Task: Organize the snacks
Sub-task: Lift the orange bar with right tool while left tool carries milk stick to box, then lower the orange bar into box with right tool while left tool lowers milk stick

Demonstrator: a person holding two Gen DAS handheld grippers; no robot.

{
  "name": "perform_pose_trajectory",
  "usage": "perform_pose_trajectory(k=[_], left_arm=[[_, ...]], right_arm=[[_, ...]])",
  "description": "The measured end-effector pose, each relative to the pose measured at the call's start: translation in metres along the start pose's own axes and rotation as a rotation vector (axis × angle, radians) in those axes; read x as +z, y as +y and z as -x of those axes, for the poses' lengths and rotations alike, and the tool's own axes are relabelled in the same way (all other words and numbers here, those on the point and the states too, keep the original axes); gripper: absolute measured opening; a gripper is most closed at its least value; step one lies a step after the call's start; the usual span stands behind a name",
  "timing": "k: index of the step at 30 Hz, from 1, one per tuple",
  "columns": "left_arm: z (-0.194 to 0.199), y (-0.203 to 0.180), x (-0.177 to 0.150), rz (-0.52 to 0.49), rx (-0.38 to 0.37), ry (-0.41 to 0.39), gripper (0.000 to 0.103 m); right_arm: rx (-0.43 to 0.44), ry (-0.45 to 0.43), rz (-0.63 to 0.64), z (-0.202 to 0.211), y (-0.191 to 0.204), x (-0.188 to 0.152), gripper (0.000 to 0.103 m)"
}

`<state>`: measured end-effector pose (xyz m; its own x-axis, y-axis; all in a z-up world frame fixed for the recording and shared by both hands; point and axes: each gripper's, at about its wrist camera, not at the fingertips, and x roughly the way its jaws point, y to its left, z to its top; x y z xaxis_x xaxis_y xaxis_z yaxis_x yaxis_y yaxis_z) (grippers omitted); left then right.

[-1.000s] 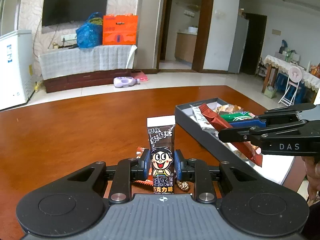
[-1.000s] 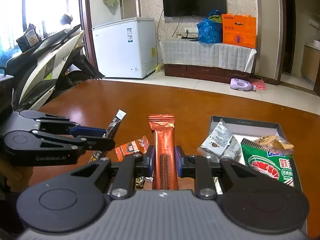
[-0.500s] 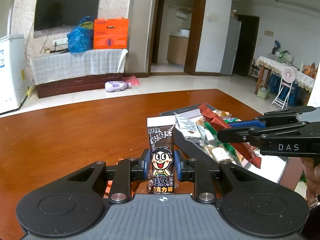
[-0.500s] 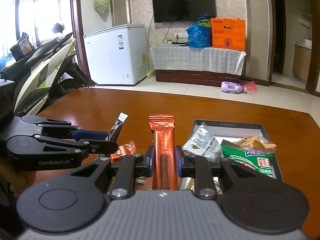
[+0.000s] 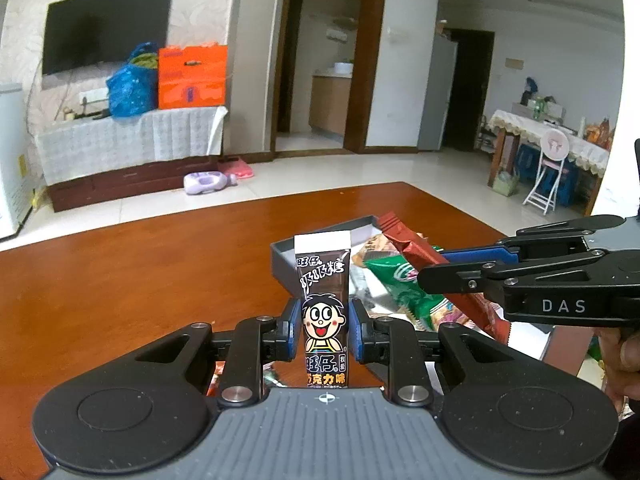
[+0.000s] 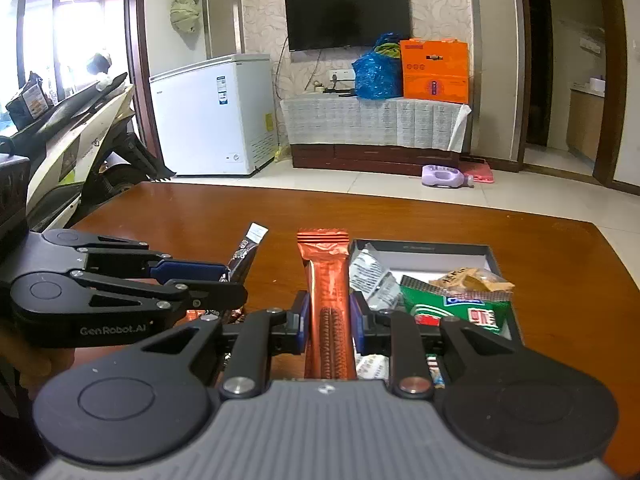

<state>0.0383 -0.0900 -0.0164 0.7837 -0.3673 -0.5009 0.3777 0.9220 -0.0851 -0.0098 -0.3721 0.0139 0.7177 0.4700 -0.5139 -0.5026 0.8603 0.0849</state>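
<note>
A carrying step is judged to be in hand: two snacks are held in the air, and neither has yet been set into the grey box (image 6: 494,256) that stands near the right edge of the table (image 5: 120,280). The left gripper (image 5: 325,330) is closed on a dark candy stick (image 5: 325,320) with a cartoon face, held upright above the table just short of the box's near-left corner. The right gripper (image 6: 331,322) is clamped on an orange-brown wafer bar (image 6: 329,300), also upright, at the box's left wall. Both grippers are held level and pointed forward, side by side, near each other but apart. Inside the box a green packet (image 6: 456,308), a white sachet (image 6: 370,276) and a tan packet (image 6: 472,280) are already seen. A further small wrapper (image 6: 196,314) is left on the table behind the left gripper. Next, each snack would need to be brought over a bare part of the box floor, lowered, and released.
</note>
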Motion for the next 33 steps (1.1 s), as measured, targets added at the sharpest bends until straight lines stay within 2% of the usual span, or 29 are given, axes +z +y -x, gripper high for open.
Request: perform_pose_trajectory(k=[25, 33], left_arm=[[-0.035, -0.041, 0.002, -0.045, -0.094, 0.009, 0.026], [-0.049, -0.058, 0.000, -0.057, -0.122, 0.023, 0.026]], right_arm=[[-0.089, -0.009, -0.050, 0.025, -0.039, -0.015, 0.021], [-0.103, 0.024, -0.048, 0.025, -0.045, -0.024, 0.021]])
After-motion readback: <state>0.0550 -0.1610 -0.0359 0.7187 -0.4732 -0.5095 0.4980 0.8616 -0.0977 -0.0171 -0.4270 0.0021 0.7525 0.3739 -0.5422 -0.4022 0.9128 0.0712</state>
